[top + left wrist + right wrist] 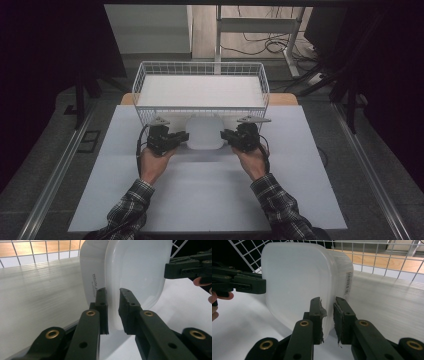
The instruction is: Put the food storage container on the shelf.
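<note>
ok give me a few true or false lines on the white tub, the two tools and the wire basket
1. Both tools grip the white plastic container by its rim: true; left tool and right tool each clamp an edge.
2. The container sits inside the wire basket: false; it is in front of the basket, over the white table.
3. The container is dark blue: false; it is translucent white.
4. The person wears plaid sleeves: true.
5. A printed label shows on the container's side: true.

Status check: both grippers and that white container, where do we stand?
Left gripper and right gripper each shut on opposite rims of the white container. Container right at wire basket front wall. Nothing between.
</note>
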`<act>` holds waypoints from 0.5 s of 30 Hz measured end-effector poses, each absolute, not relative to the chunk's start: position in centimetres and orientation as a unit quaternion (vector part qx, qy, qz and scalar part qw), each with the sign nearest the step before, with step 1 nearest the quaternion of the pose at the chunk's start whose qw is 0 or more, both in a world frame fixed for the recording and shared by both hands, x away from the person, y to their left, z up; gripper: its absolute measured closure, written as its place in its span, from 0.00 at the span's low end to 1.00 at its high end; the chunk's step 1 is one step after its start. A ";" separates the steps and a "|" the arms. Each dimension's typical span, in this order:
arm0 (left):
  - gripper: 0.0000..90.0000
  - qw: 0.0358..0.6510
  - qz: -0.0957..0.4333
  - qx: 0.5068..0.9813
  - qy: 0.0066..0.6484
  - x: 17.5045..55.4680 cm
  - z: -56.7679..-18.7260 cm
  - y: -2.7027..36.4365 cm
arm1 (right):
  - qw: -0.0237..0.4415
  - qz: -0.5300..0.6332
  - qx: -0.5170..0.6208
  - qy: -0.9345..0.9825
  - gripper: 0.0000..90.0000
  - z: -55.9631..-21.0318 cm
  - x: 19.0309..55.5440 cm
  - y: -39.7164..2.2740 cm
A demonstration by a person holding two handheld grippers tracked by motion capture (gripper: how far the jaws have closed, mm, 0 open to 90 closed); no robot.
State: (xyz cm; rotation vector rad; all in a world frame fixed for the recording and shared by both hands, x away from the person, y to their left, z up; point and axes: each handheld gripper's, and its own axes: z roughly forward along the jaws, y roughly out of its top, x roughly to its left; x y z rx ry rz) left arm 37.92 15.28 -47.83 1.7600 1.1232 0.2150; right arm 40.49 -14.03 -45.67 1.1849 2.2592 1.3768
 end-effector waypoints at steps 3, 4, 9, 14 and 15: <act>0.87 0.501 0.085 0.724 0.467 37.7 -48.0 15.2 | 0.115 0.470 0.411 0.773 0.85 -45.9 40.5 -14.0; 0.87 0.501 0.087 0.725 0.464 37.6 -47.9 15.2 | 0.115 0.470 0.411 0.773 0.85 -45.9 40.5 -14.0; 0.86 0.494 0.085 0.725 0.472 38.0 -48.1 15.2 | 0.117 0.468 0.413 0.772 0.84 -46.0 40.6 -13.8; 0.86 0.491 0.082 0.726 0.476 38.2 -48.6 15.2 | 0.115 0.463 0.417 0.773 0.84 -46.4 40.9 -13.7; 0.86 0.490 0.081 0.724 0.479 38.4 -48.9 15.1 | 0.116 0.463 0.418 0.773 0.84 -46.7 41.0 -13.7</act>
